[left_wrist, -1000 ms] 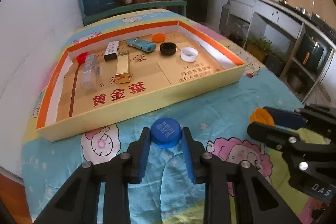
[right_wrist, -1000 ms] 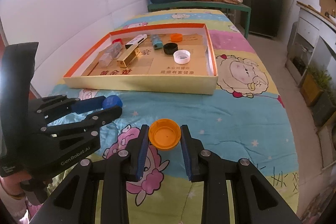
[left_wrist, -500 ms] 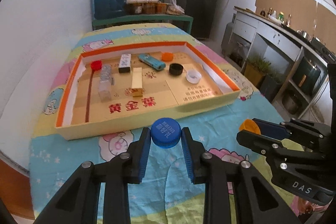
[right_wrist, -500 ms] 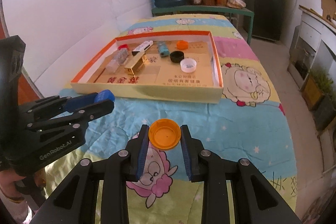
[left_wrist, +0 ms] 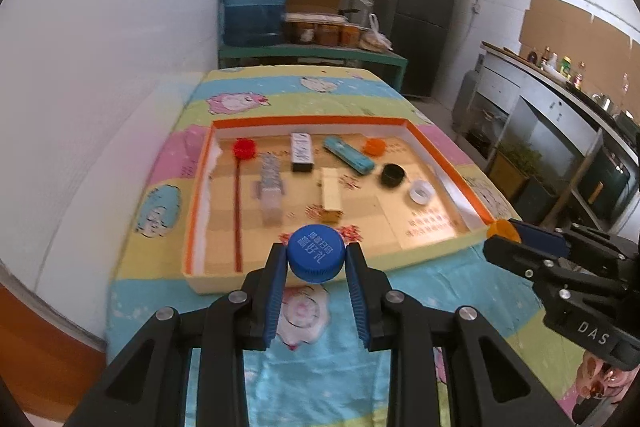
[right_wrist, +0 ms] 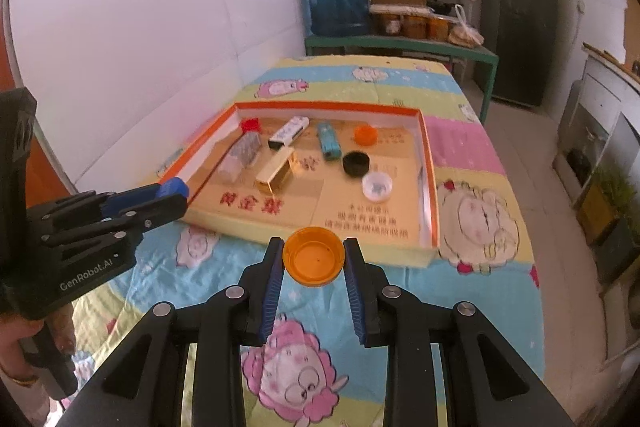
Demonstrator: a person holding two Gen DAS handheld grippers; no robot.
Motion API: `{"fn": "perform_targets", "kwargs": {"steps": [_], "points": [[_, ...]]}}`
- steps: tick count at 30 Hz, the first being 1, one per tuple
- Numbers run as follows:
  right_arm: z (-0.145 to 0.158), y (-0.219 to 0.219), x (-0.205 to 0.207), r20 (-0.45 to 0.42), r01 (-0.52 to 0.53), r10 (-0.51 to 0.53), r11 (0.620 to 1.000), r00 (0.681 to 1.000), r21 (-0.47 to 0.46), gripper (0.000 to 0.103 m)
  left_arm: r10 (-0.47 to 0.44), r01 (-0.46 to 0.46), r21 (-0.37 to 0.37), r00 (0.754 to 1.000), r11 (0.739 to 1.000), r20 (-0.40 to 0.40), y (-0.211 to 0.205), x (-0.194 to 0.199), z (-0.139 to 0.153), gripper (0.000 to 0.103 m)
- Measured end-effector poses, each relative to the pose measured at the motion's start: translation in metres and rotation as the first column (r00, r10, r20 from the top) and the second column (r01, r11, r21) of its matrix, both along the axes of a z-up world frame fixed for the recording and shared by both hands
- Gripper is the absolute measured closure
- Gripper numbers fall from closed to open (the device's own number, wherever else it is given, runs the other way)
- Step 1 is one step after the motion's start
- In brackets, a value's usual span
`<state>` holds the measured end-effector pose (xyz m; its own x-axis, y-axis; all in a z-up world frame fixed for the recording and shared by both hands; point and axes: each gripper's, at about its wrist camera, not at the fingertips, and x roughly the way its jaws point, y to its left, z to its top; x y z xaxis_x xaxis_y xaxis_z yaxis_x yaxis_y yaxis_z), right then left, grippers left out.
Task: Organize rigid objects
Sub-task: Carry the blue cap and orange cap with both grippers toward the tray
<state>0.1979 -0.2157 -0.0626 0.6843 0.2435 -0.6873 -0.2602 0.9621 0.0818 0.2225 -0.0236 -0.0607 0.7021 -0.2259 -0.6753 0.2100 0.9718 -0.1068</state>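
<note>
My left gripper (left_wrist: 316,259) is shut on a blue bottle cap (left_wrist: 316,258) and holds it in the air over the near wall of the orange-rimmed cardboard tray (left_wrist: 436,251). My right gripper (right_wrist: 313,259) is shut on an orange cap (right_wrist: 313,261), open side up, just in front of the tray's near wall (right_wrist: 320,235). In the tray lie a red cap (left_wrist: 244,148), a clear box (left_wrist: 269,183), a white-black box (left_wrist: 302,157), a gold box (left_wrist: 331,194), a teal lighter (left_wrist: 348,155), an orange cap (left_wrist: 375,146), a black cap (left_wrist: 392,175) and a white cap (left_wrist: 422,193).
The tray sits on a table with a cartoon-print cloth (right_wrist: 480,227), against a white wall on the left. A blue water jug (left_wrist: 256,5) and shelves stand behind the table. A counter (left_wrist: 560,99) runs along the right.
Both grippers have risen and moved forward toward the tray, each still holding its cap. The tray now shows from higher up.
</note>
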Motion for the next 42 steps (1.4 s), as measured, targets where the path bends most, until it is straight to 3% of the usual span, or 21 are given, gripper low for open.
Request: {"fn": "perform_targets", "kwargs": {"steps": [14, 42], "points": [[0.021, 0.012, 0.046, 0.030, -0.030, 0.031, 0.999, 0.999, -0.020, 0.073, 0.082, -0.082, 0.033, 0.997, 0.996, 0.004, 0.028, 0.045, 0.007, 0.073], [-0.017, 0.016, 0.107, -0.045, -0.060, 0.059, 0.998, 0.997, -0.031, 0.073, 0.119, -0.116, 0.087, 0.992, 0.989, -0.033, 0.035, 0.116, -0.022, 0.073]]}}
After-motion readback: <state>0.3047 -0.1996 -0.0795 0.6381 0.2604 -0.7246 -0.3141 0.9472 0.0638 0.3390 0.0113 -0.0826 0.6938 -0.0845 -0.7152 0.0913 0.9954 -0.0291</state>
